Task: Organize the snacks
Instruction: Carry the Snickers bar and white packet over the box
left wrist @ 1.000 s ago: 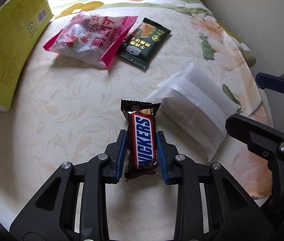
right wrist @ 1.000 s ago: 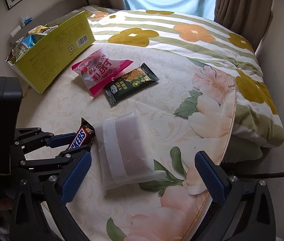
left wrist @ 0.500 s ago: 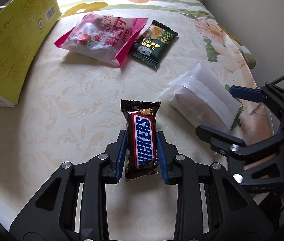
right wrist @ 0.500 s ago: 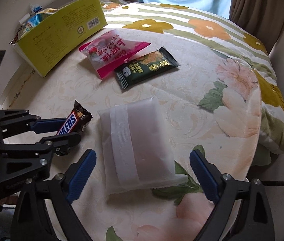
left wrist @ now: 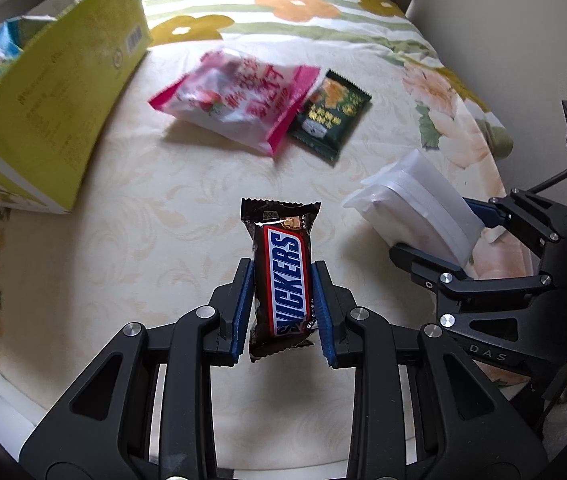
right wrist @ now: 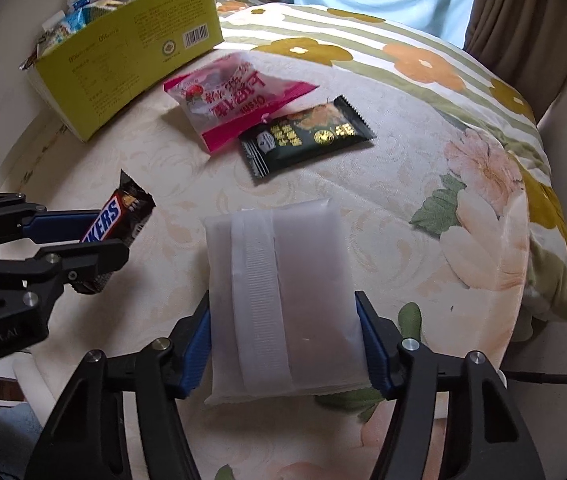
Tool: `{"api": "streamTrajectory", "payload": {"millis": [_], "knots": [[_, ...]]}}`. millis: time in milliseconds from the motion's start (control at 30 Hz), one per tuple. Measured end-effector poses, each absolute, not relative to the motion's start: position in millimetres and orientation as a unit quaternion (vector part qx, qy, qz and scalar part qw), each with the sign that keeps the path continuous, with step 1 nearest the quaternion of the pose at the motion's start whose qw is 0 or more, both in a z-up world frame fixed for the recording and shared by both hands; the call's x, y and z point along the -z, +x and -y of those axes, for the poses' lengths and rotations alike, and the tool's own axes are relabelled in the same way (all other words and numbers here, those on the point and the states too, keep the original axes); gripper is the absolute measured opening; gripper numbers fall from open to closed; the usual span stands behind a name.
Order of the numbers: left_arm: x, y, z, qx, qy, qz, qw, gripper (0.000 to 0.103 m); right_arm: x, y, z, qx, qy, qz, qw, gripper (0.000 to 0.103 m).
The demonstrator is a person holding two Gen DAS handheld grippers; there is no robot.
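A: Left gripper (left wrist: 282, 300) is pinching the Snickers (left wrist: 283, 276), bar clear of the cloth (left wrist: 143, 240), long axis running out along the fingers. Yellow box (left wrist: 55, 112) lies ahead and to the left of it, open, wrappers showing inside.

B: And the right gripper (right wrist: 285, 336)?

A: Jaws have just been closing; blue pads now sit against both long sides of the white pouch (right wrist: 283, 292), which still looks to be resting on the cloth, its long axis pointing toward the box.

B: Nearer hand to the box?

A: Left, I judge. Pink bag (right wrist: 235, 96) and green packet (right wrist: 307, 136) lie between pouch and box, touching.

B: Textures?

A: Pouch frosted, soft, ribbed seam strip; Snickers glossy film, crimped ends; box stiff card.
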State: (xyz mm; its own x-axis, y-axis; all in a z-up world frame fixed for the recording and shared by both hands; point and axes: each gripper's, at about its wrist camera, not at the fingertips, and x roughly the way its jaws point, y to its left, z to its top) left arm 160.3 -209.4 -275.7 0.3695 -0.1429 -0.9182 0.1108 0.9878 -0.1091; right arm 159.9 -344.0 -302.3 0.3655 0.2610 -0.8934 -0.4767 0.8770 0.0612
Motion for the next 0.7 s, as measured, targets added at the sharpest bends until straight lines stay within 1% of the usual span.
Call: {"api": "streamTrajectory", "payload": {"millis": [167, 300, 500, 700], "knots": [[239, 162, 190, 0.069, -0.027, -0.535, 0.842, 0.026, 261, 158, 338, -0.226, -0.101, -0.490, 0.836, 0.060], [199, 168, 166, 0.060, -0.041, -0.505, 0.860, 0.026, 221, 160, 326, -0.227, -0.099, -0.469, 0.848, 0.060], [146, 184, 114, 0.042, -0.053, -0.464, 0.883, 0.026, 168, 171, 297, -0.243, -0.079, -0.443, 0.859, 0.060], [114, 214, 55, 0.037, -0.070, -0.446, 0.891, 0.026, 126, 192, 248, -0.253, -0.072, -0.411, 0.873, 0.058]]}}
